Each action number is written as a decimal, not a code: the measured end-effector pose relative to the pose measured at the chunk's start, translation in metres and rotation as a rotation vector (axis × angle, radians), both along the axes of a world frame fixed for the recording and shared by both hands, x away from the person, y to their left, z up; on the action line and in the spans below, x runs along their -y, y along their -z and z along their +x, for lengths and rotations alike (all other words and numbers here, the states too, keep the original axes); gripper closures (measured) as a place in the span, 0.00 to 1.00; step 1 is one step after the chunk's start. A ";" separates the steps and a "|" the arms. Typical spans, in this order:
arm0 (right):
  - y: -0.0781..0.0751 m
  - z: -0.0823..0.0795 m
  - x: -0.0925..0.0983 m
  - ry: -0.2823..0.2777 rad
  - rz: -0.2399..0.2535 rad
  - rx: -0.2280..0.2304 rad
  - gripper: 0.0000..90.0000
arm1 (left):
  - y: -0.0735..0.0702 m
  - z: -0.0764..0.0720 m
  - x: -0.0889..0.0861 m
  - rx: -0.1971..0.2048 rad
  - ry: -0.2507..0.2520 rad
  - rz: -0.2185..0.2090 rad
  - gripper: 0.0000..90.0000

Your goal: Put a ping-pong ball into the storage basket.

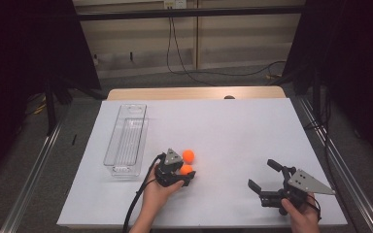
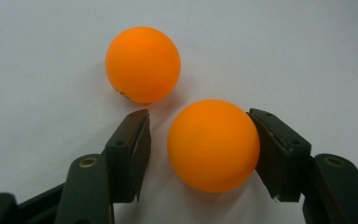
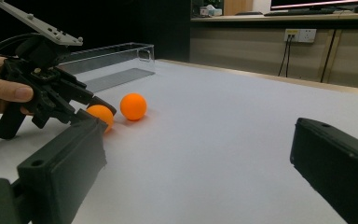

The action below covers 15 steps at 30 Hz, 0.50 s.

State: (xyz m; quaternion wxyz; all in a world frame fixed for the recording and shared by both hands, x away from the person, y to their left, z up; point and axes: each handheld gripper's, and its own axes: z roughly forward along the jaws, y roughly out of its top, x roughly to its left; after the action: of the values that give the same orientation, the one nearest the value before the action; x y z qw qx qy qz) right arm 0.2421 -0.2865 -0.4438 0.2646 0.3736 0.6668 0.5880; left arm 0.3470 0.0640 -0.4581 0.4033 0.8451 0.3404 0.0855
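The left tool (image 2: 198, 140) straddles the near ball (image 2: 213, 145) on the white surface (image 1: 233, 131); 1 jaw touches it, the other stands just off, so nothing is clamped yet; close squarely across the middle, keeping clear of the far ball (image 2: 142, 64); the right tool (image 1: 264, 176) rests released, well apart.

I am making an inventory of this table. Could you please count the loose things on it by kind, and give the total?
Small round orange balls: 2, one between the jaws of the left gripper (nearer ball), one just beyond it (farther ball).
Long clear plastic rectangular trays: 1, the clear tray at the left of the white table.
Total: 3
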 end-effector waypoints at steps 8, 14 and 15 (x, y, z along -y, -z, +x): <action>0.000 0.000 0.000 0.000 -0.002 0.001 0.03 | 0.000 0.000 0.001 0.007 0.002 0.005 0.45; 0.000 0.000 0.000 0.000 -0.002 0.002 0.03 | 0.000 -0.001 0.001 0.011 -0.001 0.012 0.45; 0.000 0.000 0.000 0.001 -0.002 0.002 0.03 | 0.000 -0.001 0.001 0.012 -0.003 0.012 0.46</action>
State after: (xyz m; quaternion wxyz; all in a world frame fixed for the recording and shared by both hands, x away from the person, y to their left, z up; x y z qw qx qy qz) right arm 0.2417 -0.2863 -0.4436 0.2659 0.3731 0.6671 0.5875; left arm 0.3464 0.0627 -0.4584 0.4003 0.8463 0.3388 0.0933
